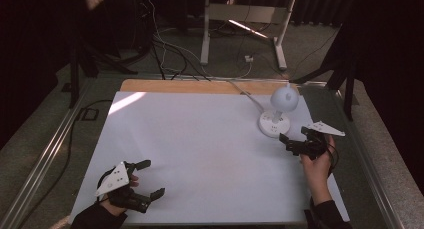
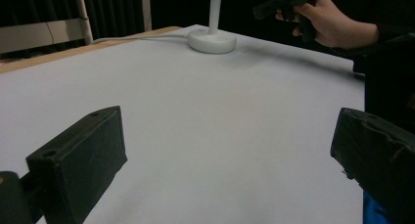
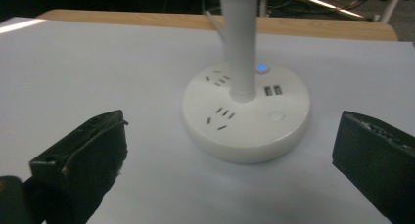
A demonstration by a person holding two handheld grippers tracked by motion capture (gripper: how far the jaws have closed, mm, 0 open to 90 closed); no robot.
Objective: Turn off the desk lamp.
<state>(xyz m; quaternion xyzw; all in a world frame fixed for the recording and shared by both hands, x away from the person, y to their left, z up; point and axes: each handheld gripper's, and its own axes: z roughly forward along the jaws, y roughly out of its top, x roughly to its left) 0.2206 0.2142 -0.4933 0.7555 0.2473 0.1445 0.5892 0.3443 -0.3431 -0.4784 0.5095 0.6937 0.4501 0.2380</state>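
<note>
Beside lamp base (image 3: 247,114), right gripper (image 1: 296,139).

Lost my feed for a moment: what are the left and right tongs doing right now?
Left tongs: open, holding nothing, low over the white table.
Right tongs: open, holding nothing, facing the white lamp base.

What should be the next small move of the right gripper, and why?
Probably ease the right gripper forward toward the lamp base. Its jaws stand open and empty just short of the base, whose round button faces it.
</note>
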